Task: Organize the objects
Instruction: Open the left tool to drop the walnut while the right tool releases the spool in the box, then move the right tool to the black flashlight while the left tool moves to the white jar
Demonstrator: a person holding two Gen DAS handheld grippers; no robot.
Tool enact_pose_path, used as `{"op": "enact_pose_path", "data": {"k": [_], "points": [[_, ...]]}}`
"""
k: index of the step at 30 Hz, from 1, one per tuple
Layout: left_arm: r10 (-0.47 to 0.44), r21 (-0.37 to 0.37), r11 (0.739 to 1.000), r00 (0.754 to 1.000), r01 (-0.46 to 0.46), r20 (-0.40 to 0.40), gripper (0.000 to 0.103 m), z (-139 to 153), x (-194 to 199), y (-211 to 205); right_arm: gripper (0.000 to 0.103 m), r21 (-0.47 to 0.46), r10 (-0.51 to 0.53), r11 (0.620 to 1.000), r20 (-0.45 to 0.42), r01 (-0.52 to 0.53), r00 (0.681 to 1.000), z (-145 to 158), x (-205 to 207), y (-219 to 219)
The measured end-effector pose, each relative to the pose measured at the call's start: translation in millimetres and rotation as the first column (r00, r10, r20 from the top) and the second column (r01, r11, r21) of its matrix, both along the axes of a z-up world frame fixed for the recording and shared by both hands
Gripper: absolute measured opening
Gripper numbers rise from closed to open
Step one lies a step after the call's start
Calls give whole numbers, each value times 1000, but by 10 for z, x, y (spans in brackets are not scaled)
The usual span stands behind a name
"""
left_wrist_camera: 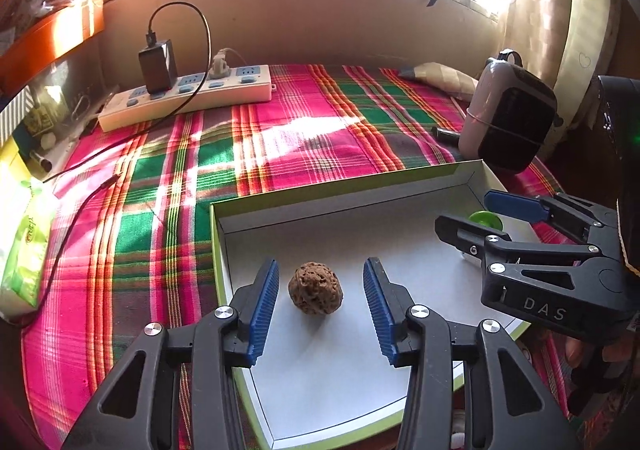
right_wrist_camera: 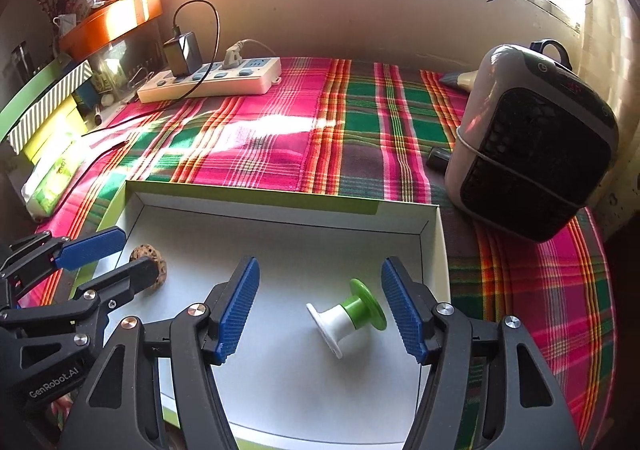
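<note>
The left gripper hangs low in its own view with jaws spread wide, gripping nothing; the brown walnut lies on the white floor of the box lid between the 2 blue pads, touching neither. The right gripper is likewise wide open and empty, and the green-and-white spool lies on its side between its pads at lower centre, near the lid's right wall. Both task things sit inside the lid, which rests on the plaid cloth over the bench. A power strip lies at upper left and a small heater stands at right. The risks look plain: the round walnut could roll away from a closing pad, the spool could roll on its flanges, and the 2 grippers, working close together in 1 shallow lid, could knock each other or shove the light lid across the cloth.
</note>
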State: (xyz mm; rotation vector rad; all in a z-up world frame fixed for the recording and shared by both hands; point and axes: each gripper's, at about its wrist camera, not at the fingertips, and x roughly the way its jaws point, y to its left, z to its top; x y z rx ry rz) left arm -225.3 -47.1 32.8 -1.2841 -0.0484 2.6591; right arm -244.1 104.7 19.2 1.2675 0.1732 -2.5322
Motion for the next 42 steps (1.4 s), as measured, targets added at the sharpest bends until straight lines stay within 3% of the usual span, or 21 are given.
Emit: {"op": "enact_pose_path", "data": {"k": [15,23,42], "points": [[43,53,998,997,-40,-58,43,204,610,-268,64,-39,8,999,-83,-11,997,241,616,179],[25,40,999,997,-22,-70,43,195,1023,-291,64,-66,21,997,-132,-30,991,280,1069,311],[38,107,993,999,-38,0,43,-172,1356,-416,64,-44,112,992,-82,-116,990,-61,1675,398]]}}
